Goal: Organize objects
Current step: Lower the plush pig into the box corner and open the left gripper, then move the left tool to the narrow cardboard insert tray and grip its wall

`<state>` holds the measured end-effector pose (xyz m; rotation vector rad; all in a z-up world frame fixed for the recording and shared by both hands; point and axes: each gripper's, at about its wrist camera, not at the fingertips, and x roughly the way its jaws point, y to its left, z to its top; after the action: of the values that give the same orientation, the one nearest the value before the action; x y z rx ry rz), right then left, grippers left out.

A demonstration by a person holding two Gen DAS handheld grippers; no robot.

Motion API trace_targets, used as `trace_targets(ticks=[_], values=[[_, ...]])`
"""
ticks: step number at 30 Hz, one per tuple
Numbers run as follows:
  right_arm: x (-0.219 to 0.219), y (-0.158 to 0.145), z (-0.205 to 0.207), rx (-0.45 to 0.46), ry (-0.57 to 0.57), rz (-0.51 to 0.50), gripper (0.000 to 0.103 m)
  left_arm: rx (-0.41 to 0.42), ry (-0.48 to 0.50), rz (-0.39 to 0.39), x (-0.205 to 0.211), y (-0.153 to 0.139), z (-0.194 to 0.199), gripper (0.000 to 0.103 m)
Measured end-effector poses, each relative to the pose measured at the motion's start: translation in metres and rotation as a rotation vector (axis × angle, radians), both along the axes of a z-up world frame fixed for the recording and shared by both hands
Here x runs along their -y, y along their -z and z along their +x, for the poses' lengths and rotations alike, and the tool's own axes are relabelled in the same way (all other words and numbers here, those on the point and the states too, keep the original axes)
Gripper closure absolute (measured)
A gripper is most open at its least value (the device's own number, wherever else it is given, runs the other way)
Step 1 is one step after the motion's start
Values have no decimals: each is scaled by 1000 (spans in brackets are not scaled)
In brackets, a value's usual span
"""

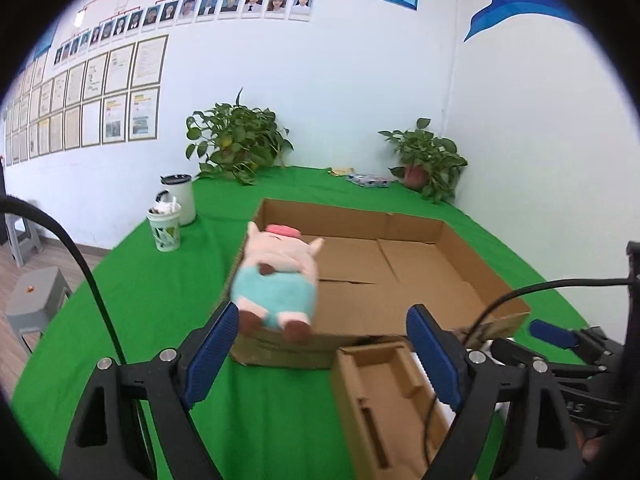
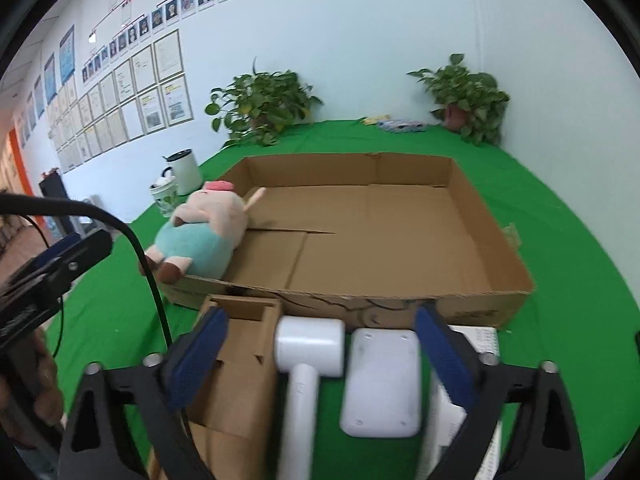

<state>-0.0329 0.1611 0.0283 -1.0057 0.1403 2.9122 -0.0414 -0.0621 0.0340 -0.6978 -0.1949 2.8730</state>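
My left gripper (image 1: 320, 356) stands released; the pink-and-teal plush pig (image 1: 280, 276) lies over the shallow brown cardboard tray's (image 1: 400, 276) near-left corner. My right gripper (image 2: 320, 356), released, frames the white hammer-shaped device (image 2: 308, 360) before that tray; judged next: clench, lift, place inside.
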Motion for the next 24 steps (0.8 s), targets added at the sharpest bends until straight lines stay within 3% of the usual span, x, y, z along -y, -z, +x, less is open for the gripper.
trace_targets(ticks=[1,3,4,5,6,8,13,14,15,16,17,19,20,24], values=[[-6,1,6,4,14,2,35,-7,-3,12,-4,-1,4,18],[-16,5,14,16,34,3,59,-19,0,26,-10,-2,12,22],[-20,8,17,24,42,2,66,-17,1,29,-16,-4,14,27],[-25,11,21,32,49,1,78,-7,11,28,-21,-4,15,49],[-29,14,24,38,50,-3,88,8,35,21,-26,-4,15,78],[-35,18,30,40,50,-12,95,43,70,-13,-36,-3,15,99],[-37,23,37,38,31,-27,96,16,62,-55,-48,-3,27,97],[-38,24,39,41,31,-30,96,14,51,-75,-50,-3,28,78],[-38,24,37,44,35,-33,95,11,43,-88,-51,-2,29,43],[-39,25,38,50,41,-37,94,0,35,-88,-52,-3,31,27],[-39,25,38,51,48,-36,89,-24,21,-76,-49,-4,34,18],[-38,26,36,52,57,-23,70,-38,15,-63,-45,-6,36,18],[-38,26,35,51,57,-25,55,-34,19,-59,-43,-7,36,18],[-41,28,37,41,60,-49,29,-23,10,-49,-37,-6,36,18]])
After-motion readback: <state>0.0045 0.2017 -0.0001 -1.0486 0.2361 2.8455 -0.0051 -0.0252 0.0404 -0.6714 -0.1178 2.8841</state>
